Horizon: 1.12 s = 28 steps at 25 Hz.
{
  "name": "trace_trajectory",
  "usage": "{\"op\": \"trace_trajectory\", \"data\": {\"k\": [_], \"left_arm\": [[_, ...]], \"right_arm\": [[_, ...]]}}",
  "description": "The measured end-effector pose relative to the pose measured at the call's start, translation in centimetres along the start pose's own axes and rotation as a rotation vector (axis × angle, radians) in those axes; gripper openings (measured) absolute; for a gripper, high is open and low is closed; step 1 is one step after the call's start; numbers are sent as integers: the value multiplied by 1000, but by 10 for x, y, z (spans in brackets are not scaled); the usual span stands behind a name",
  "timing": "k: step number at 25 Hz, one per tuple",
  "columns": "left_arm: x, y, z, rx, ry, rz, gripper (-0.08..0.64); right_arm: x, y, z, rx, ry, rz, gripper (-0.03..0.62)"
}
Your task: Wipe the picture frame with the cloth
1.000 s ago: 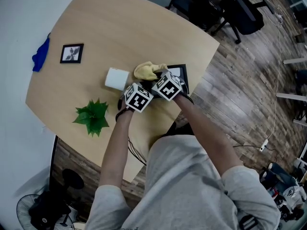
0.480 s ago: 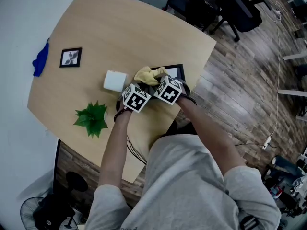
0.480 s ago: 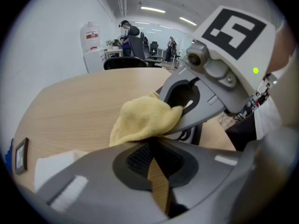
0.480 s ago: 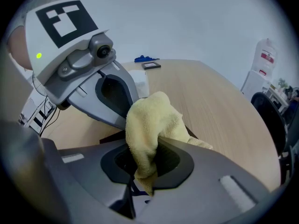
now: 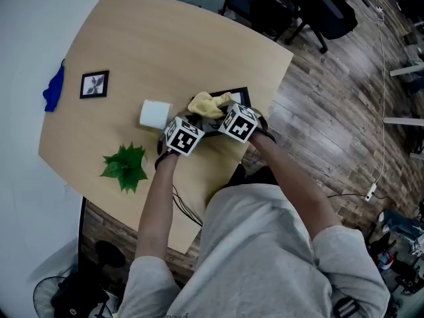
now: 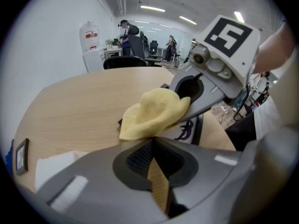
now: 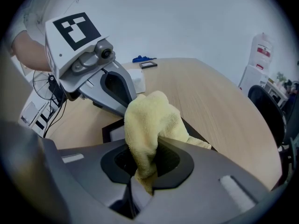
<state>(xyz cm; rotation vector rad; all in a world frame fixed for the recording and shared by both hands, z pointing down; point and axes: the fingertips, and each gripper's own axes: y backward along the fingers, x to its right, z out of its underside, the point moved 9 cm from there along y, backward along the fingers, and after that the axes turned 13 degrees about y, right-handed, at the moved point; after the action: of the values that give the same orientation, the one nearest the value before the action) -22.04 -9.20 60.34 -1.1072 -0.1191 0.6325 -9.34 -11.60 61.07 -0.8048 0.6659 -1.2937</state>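
At the head view's centre the yellow cloth (image 5: 209, 104) covers most of the picture frame (image 5: 242, 96); the small frame (image 5: 94, 84), at left, holds a print too small to tell.

The cloth (image 5: 207, 104) sits on the picture frame (image 5: 242, 96), block (image 5: 154, 114) at left

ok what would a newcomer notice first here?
The yellow cloth, bunched up and clamped in the right tongs, over the black picture frame near the table edge. Then the left tongs crowding right beside it, and the green plant off to the person's left.
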Motion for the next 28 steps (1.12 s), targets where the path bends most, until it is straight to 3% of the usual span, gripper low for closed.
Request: {"op": "trace_trajectory", "data": {"k": [13,21,28], "left_arm": [[-1,1,2,13,19,14,52],[-3,-1,2,25,21,22,52],[-2,1,2,14,23,20,52]], "right_arm": [[-2,25,32,-42,-43,16,50],[-19,25,32,-39,16,-30,50],[-37,12,9,-27,93,-80,49]]}}
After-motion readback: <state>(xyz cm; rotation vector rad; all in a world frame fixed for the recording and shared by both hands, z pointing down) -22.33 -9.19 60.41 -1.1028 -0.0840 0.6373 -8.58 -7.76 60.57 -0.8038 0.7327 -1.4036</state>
